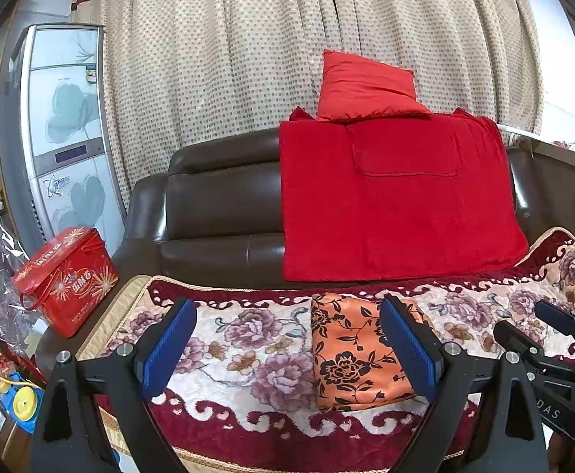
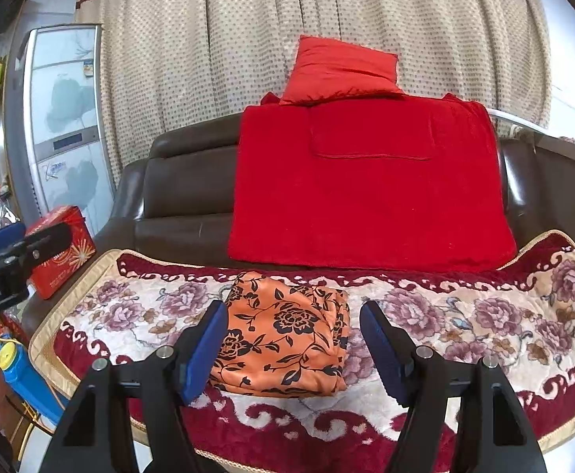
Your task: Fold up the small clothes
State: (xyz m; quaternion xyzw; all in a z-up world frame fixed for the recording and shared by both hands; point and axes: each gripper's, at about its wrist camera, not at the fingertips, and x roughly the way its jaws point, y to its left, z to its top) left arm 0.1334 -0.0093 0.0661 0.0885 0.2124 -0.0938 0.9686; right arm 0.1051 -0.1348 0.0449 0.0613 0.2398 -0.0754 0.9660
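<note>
On the floral sofa cover [image 2: 484, 315], we judge the folded orange garment [image 2: 287, 335] light, soft, slippery; grip its thick folded edge. Left gripper [image 1: 287, 347] and right gripper [image 2: 293, 347]: jaws apart, empty.

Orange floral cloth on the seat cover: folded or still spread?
Folded. The orange floral cloth lies as a compact rectangular bundle with layered edges along its right side, flat on the floral seat cover; neither gripper touches it.

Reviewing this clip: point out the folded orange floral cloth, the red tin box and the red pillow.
Folded orange floral cloth [image 2: 283, 335]: right wrist view, middle of its top face.
Red tin box [image 1: 66, 280]: left wrist view, its printed front side.
Red pillow [image 1: 366, 86]: left wrist view, centre of its face.
</note>
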